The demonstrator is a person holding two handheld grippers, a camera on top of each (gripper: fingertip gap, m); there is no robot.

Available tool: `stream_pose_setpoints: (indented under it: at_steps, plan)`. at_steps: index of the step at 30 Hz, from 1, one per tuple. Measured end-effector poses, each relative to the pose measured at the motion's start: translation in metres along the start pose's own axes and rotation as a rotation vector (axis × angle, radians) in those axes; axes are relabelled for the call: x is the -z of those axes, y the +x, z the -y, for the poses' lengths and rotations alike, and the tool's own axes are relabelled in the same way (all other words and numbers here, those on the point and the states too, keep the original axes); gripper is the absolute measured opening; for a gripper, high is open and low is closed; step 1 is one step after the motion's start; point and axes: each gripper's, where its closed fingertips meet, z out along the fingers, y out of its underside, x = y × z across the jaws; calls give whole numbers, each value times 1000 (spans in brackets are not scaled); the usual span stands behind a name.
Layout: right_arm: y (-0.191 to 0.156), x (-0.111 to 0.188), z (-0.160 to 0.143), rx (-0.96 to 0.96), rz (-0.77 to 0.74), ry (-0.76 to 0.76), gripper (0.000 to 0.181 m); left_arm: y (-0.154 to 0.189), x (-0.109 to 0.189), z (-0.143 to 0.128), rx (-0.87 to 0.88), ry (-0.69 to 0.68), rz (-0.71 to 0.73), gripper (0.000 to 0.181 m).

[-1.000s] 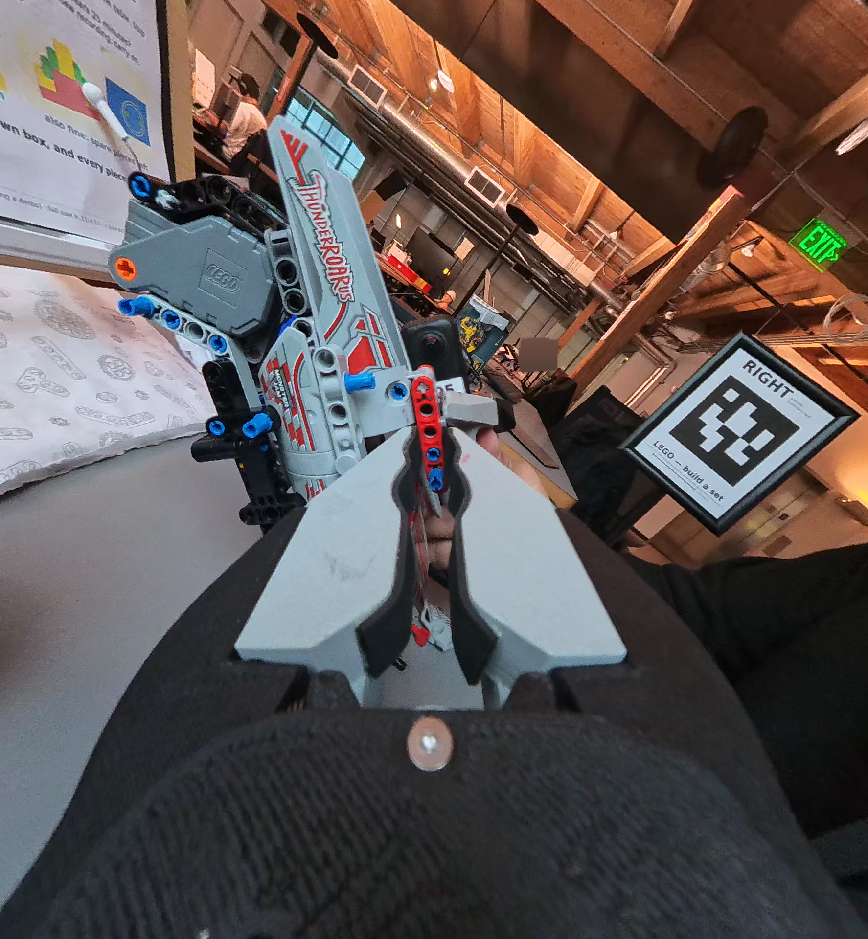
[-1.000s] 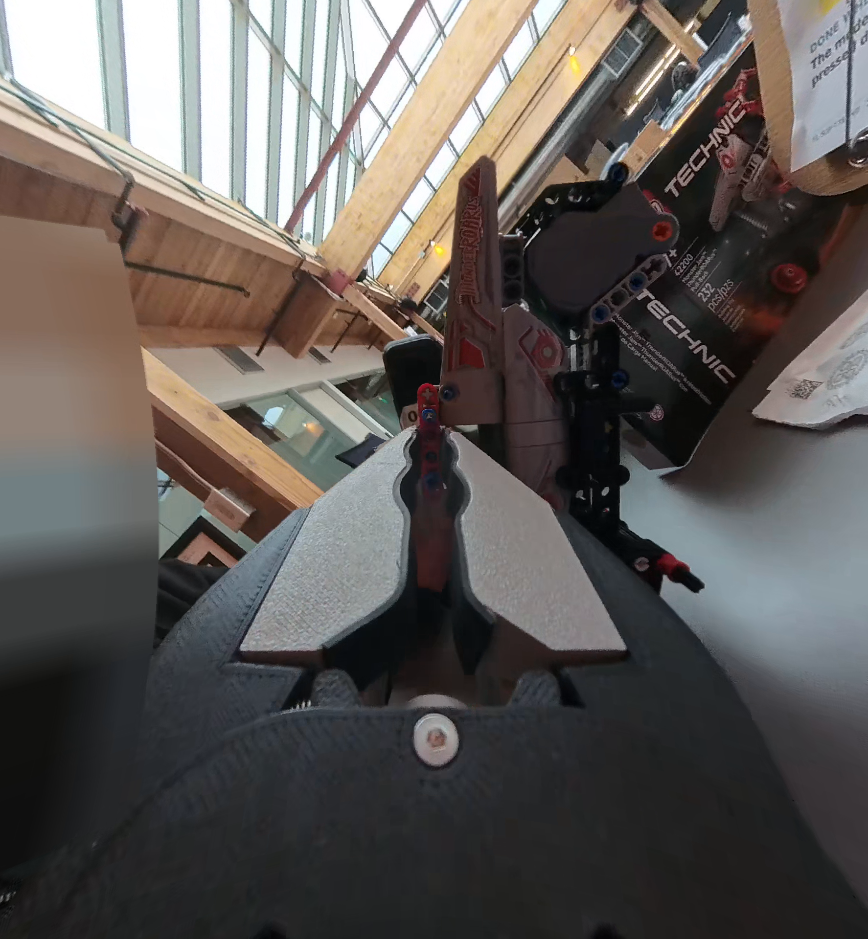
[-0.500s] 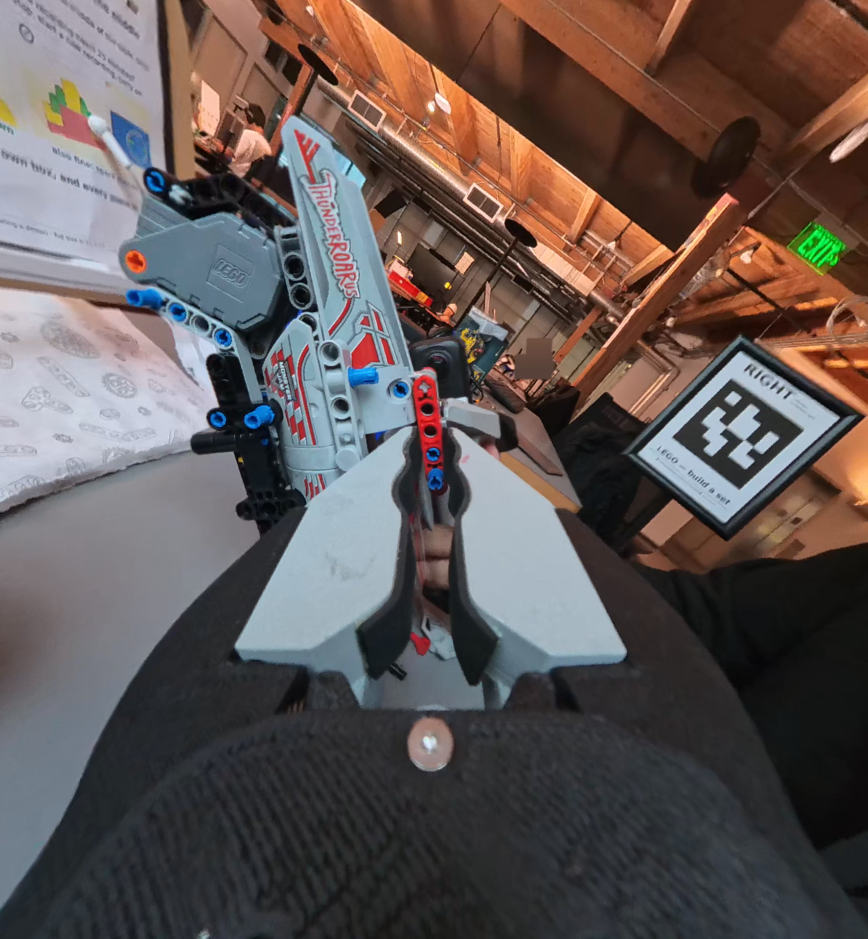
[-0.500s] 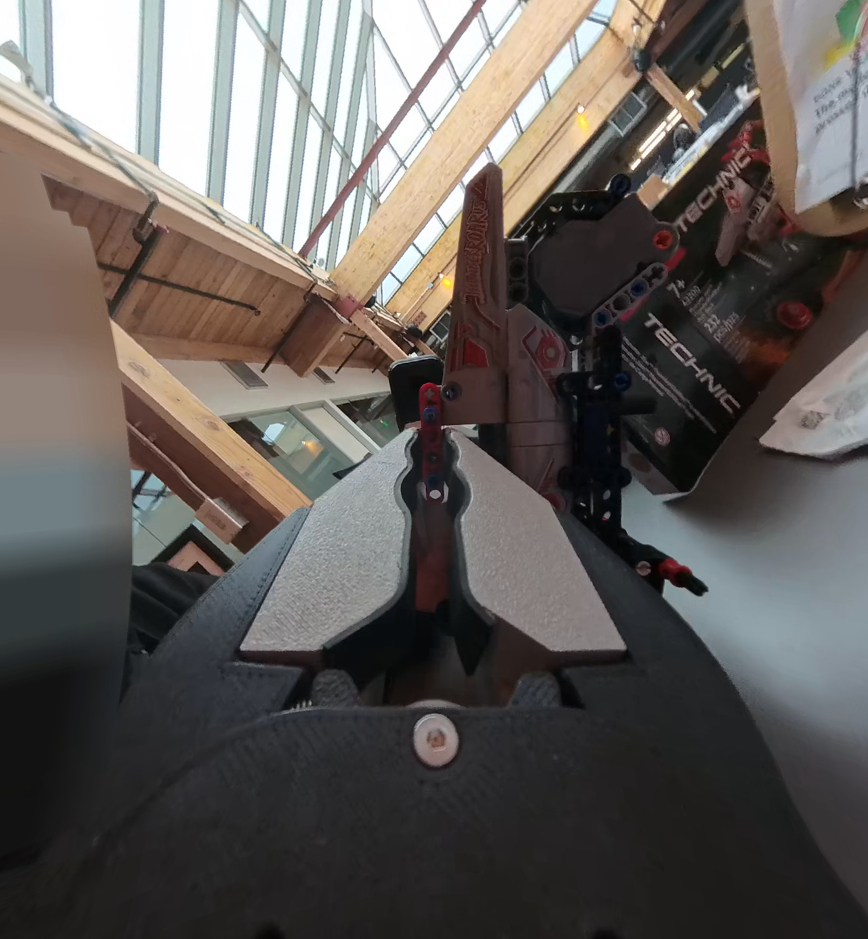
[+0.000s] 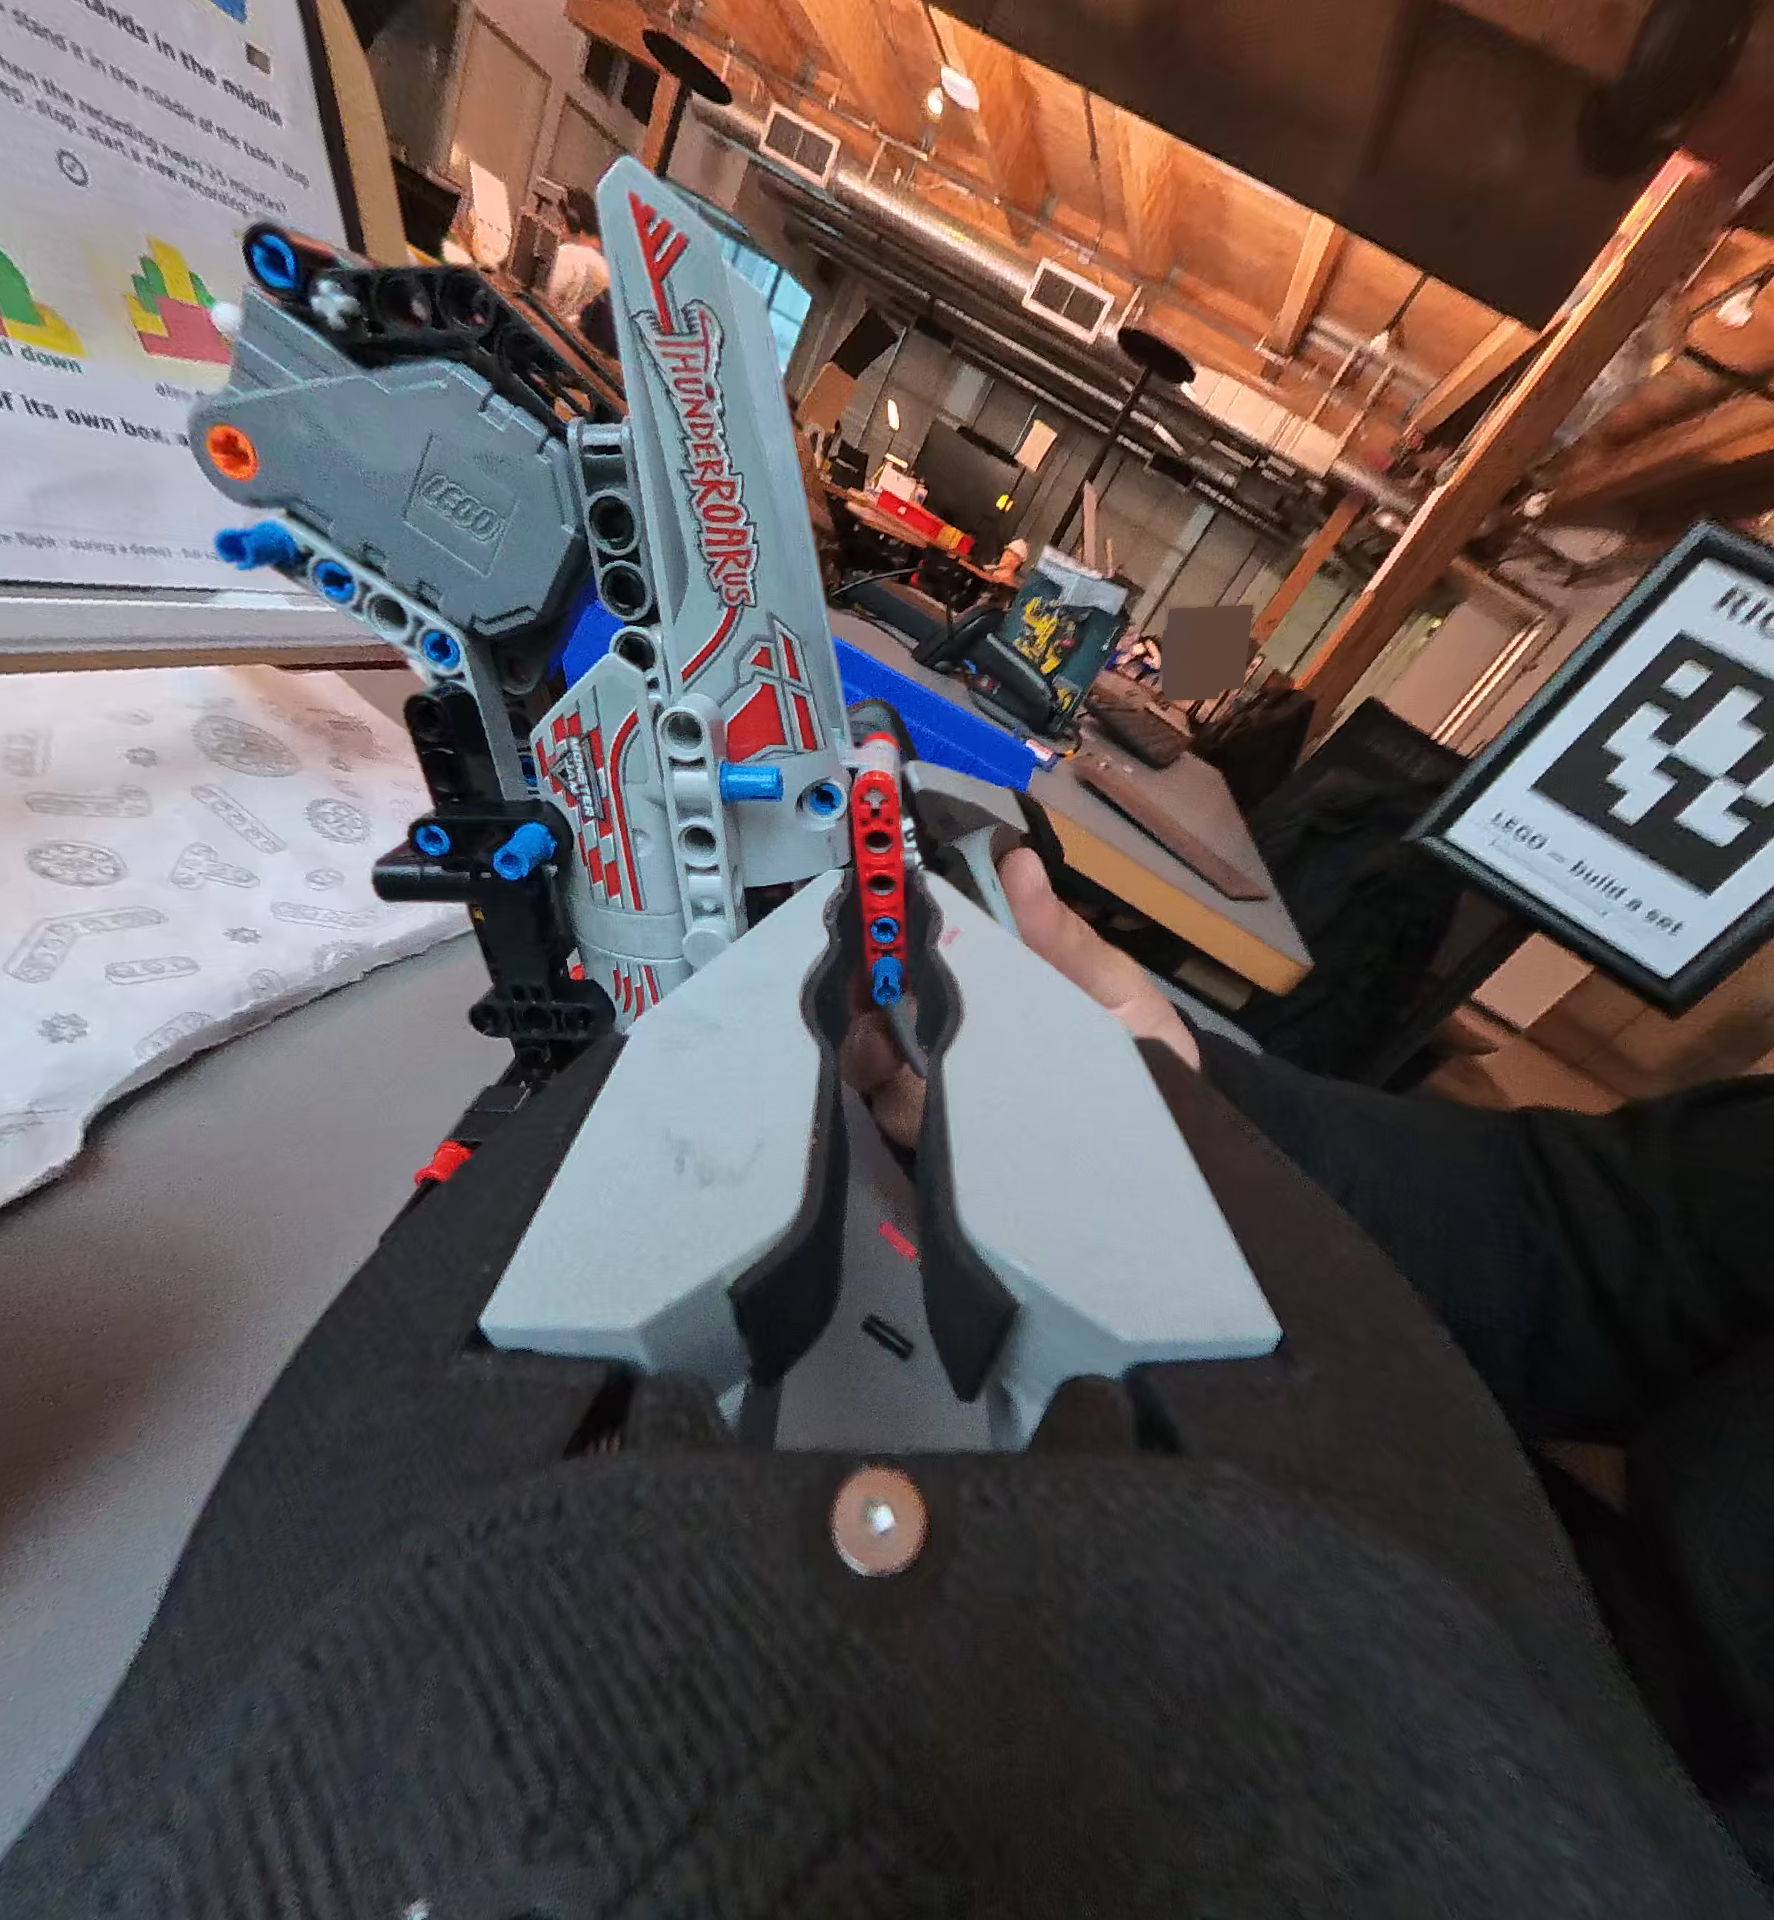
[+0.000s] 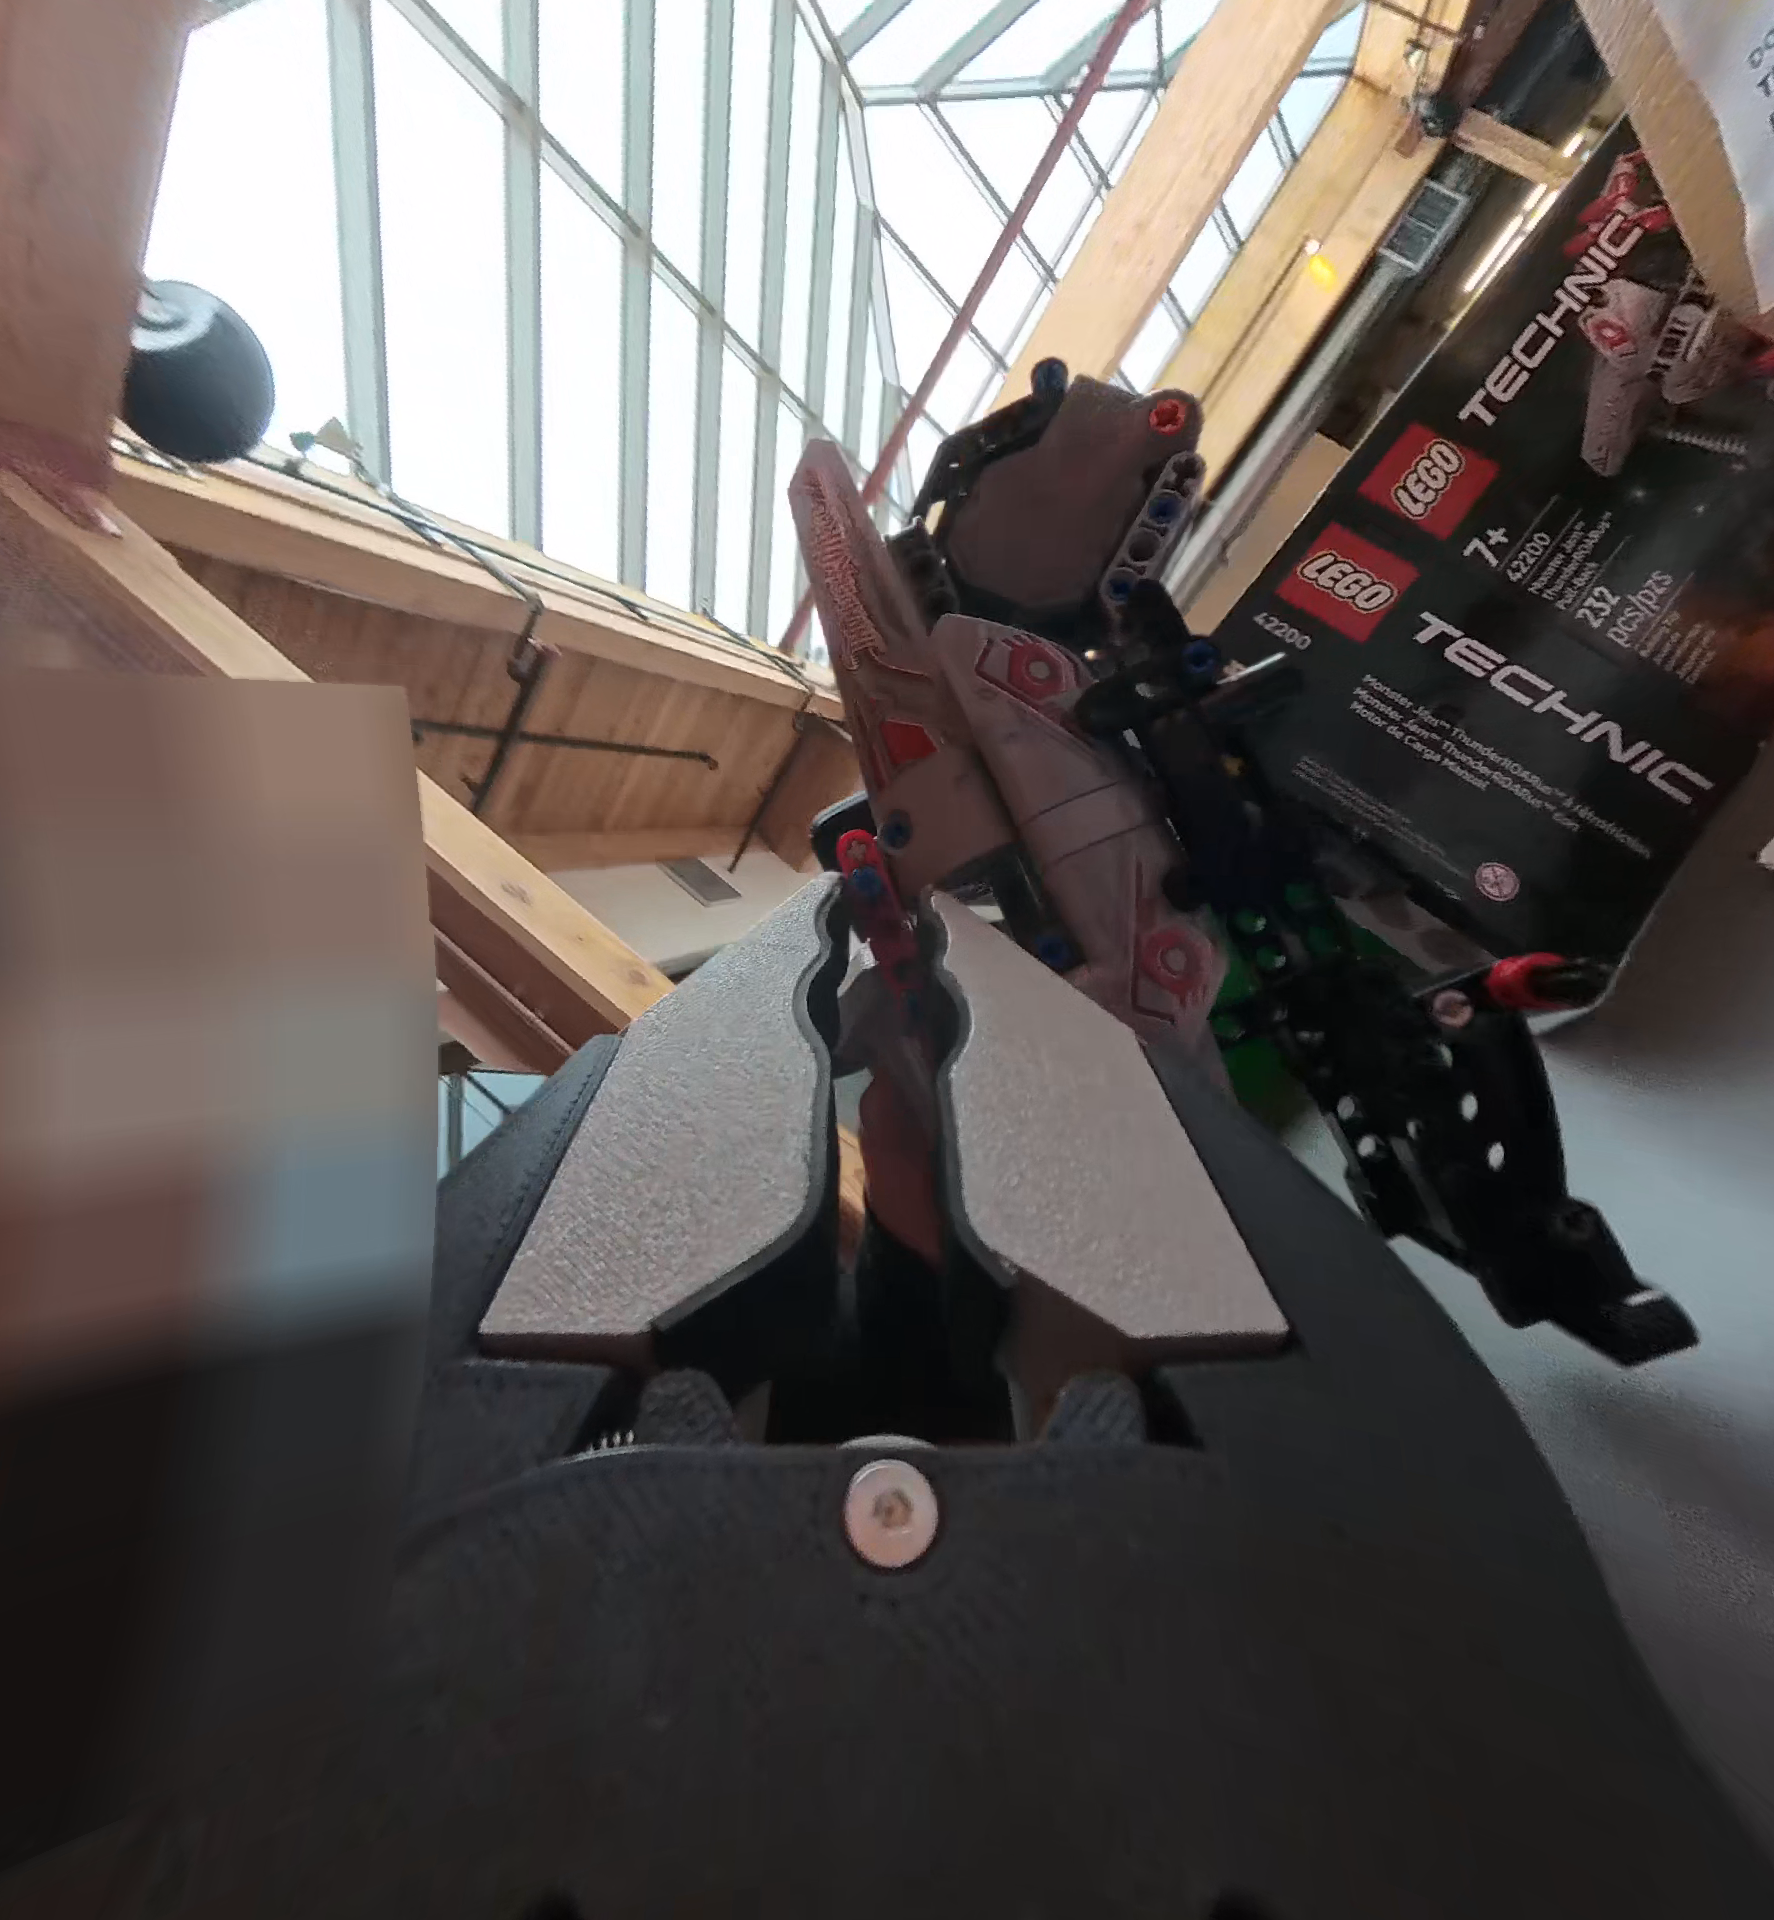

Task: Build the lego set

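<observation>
Between my left tongs (image 5: 878, 966), at twelve o'clock in the left wrist view, stands a thin red beam (image 5: 880, 871) with blue pins; the tips are narrowed round it, but I cannot tell whether the pads actually bite. My right tongs (image 6: 888, 961) sit the same way, nearly pressed together about that red beam (image 6: 878, 914), and again contact is not clear. Just at eleven o'clock of the beam rises the lego model (image 5: 654, 644), grey panels with red markings, a dark grey block and black beams, its black lower frame (image 6: 1434, 1122) near the grey bench (image 5: 187, 1226); whether it rests there is hidden by my tongs.

At two o'clock in the right view the set's box (image 6: 1548, 644) stands upright on the bench; its contents cannot be seen. A printed paper bag (image 5: 135, 862) lies flat at nine o'clock, its inside hidden too. A framed marker sign (image 5: 1672, 769) is cut off at three o'clock, and an instruction sheet (image 5: 83, 312) at eleven o'clock. A hand (image 5: 1080, 956) shows partly behind my left tongs. The right view is backlit and blurred.
</observation>
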Motion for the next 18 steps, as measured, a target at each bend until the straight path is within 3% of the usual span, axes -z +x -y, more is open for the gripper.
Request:
stream_pose_setpoints:
  at_steps: [8,12,18]
  plan:
    - [2,-4,-4,299,-135,-146,5,-2,2,1,59,9,-7,7]
    - [4,-5,-6,353,-175,-189,4,-3,2,1,64,-3,4,7]
    - [-2,-13,-5,240,-115,-128,2,2,10,15,194,103,-90,6]
